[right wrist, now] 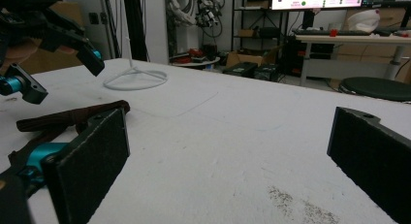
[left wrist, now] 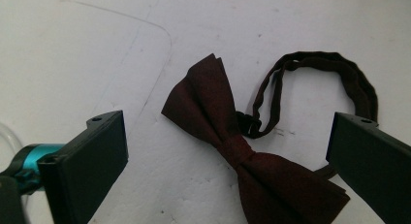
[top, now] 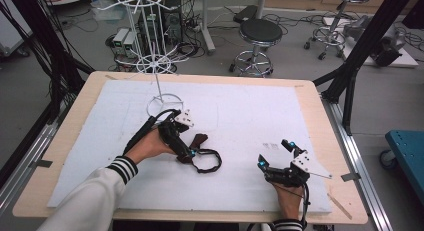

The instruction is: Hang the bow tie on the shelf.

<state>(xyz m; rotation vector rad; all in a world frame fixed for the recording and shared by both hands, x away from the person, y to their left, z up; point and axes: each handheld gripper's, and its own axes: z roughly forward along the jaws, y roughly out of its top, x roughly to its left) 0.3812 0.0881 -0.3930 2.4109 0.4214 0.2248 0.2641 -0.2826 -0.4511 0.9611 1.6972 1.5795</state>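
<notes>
— On the white surface (top: 240, 116), where did the bow tie lie?

— The dark red bow tie (left wrist: 228, 146) lay flat left of the middle, its black neck strap (left wrist: 329, 69) curled in a loop beside it. From above, the bow tie (top: 197, 141) showed just past the left hand-held gripper (top: 186, 152), partly hidden by it.

— How did that hand-held gripper stand?

— Its jaws were wide apart, one to each side of the bow, and clamped on nothing. I could not tell whether they touched the cloth.

— And the right hand-held gripper (top: 275, 153)?

— It sat well apart, toward the near right edge, with its jaws spread and nothing between them but bare surface. Its own view caught the strap (right wrist: 72, 116) and the left hand-held gripper (right wrist: 58, 64) at far left.

— Anything else on the surface?

— A white wire rack (top: 150, 46) stood at the far side, its ring base (right wrist: 135, 79) resting behind the bow tie.
</notes>
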